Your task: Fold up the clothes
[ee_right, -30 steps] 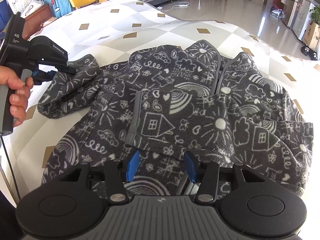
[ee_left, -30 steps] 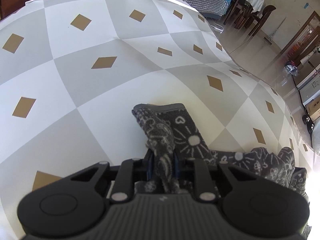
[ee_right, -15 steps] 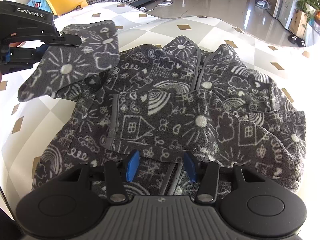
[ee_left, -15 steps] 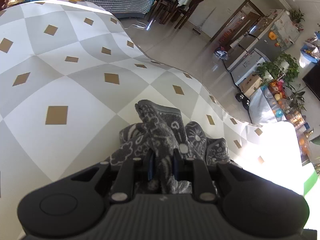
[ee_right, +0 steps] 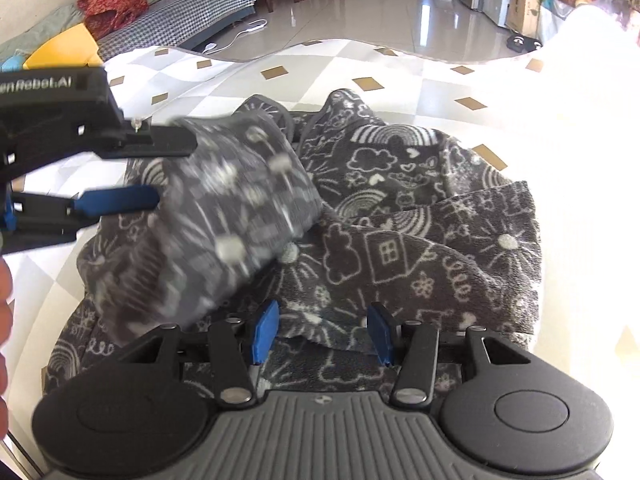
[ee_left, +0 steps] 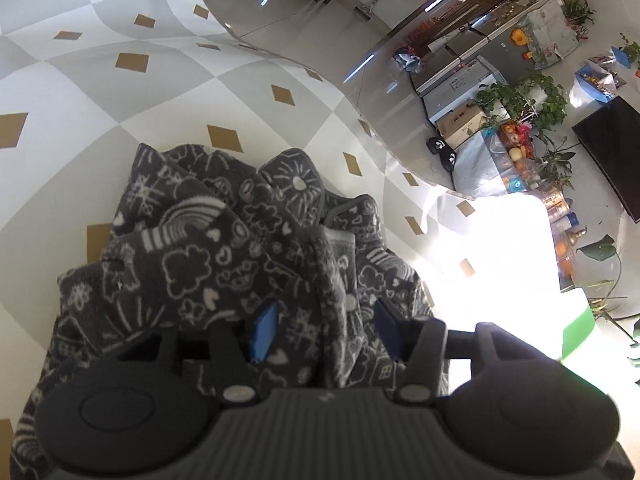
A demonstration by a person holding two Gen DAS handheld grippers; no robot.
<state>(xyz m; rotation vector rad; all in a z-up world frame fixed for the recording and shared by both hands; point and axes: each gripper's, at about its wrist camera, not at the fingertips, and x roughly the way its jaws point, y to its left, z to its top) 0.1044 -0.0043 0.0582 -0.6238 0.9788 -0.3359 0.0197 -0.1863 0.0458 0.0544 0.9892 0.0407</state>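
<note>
Left gripper (ee_right: 156,176), jaws just opened, releases the fleece jacket's sleeve (ee_right: 224,220) across its body. Right gripper (ee_right: 322,334) hovers unclenched. Next: flatten sleeve.

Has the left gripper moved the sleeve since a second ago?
Yes. The left gripper has carried the sleeve from the checked tablecloth in over the jacket body; its jaws have just been opening, the sleeve loose between them.

Dark grey fleece (ee_right: 400,216) with white doodles: rainbows, houses, clouds, suns. Tablecloth (ee_left: 100,92) checked grey and white with tan diamonds. Gripper pads (ee_right: 264,330) blue.
</note>
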